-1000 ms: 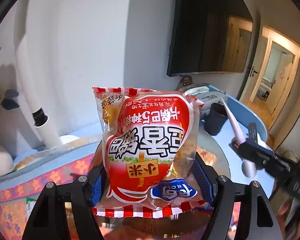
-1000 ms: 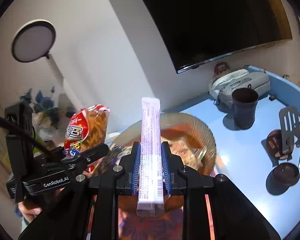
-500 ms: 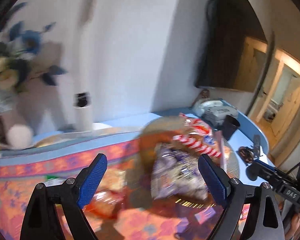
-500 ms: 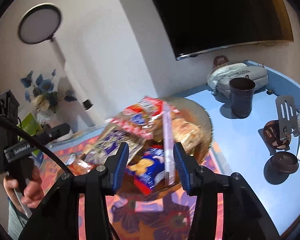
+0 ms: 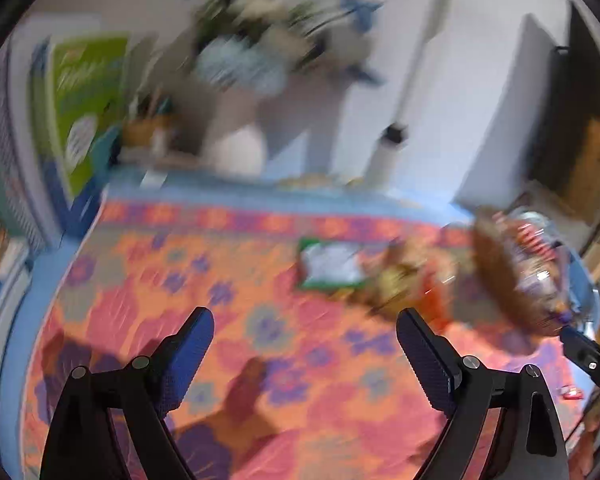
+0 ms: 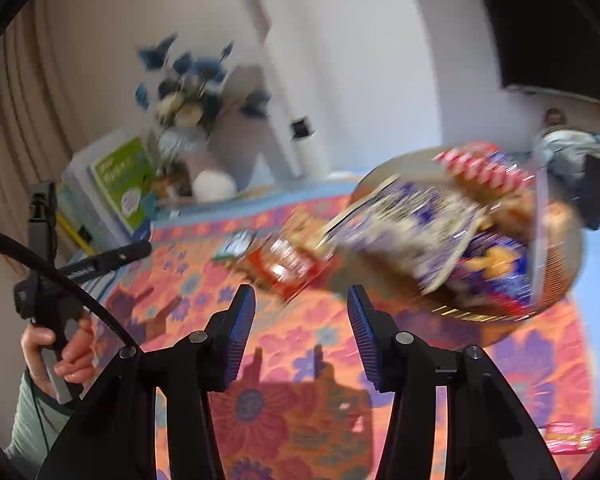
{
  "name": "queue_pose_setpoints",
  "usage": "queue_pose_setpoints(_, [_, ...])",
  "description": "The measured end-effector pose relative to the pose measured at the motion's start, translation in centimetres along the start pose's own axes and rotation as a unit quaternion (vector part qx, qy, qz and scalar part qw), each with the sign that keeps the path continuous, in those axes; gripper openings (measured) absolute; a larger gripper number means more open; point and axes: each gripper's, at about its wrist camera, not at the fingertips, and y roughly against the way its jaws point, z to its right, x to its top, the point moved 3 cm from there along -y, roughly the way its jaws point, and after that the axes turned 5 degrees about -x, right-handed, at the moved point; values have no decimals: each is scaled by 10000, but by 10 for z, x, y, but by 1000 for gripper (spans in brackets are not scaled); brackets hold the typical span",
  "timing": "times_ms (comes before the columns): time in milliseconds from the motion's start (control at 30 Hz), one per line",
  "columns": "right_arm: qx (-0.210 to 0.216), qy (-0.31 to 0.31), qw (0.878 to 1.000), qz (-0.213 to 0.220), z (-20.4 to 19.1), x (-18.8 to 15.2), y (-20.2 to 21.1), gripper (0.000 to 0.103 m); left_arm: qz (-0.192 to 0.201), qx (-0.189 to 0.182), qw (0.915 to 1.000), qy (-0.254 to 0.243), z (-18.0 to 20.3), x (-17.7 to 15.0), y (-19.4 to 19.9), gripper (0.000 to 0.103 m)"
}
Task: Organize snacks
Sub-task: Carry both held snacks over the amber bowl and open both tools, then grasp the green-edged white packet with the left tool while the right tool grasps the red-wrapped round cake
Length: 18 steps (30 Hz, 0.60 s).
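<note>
- Orange and pink flowered cloth [image 5: 148,280] covers the table, and it works as the loose-snack zone: packets not yet sorted lie flat on it.
- The bowl [image 6: 560,280], a brown woven-looking dish at the cloth's right edge, is heaped with packets, so it appears to be the collecting place for the snacks.
- A red-and-white striped packet [image 6: 484,168] sits on top of that heap, with purple bags beneath it; blur hides the detail.
- The left gripper [image 5: 305,336] has empty jaws, which have just been opening and now stand wide over bare cloth.
- The right gripper [image 6: 301,316] is also empty; its jaws have just been parting and now stand at a moderate gap above the cloth, near the bowl.
- A green-edged packet [image 5: 332,264] and a red bag [image 6: 288,264] lie on the cloth just beside the bowl, likely the next ones to gather.
- Another small red packet [image 6: 572,438] lies apart near the cloth's near corner.
- The person's hand [image 6: 56,352] grips the left tool's handle.
</note>
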Motion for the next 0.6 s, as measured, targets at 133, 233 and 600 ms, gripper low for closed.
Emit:
queue_pose_setpoints(133, [107, 161, 9997, -177, -12, -23, -37, 47, -299, 158, 9994, 107, -20, -23, -28, 91])
queue_pose_setpoints(233, [99, 230, 9988, -428, -13, -40, -61, 47, -354, 256, 9990, 11, -21, -34, -41, 91])
queue_pose_setpoints(600, [61, 293, 9971, -696, -14, -41, -65, 55, -463, 361, 9979, -278, -11, -36, -41, 91])
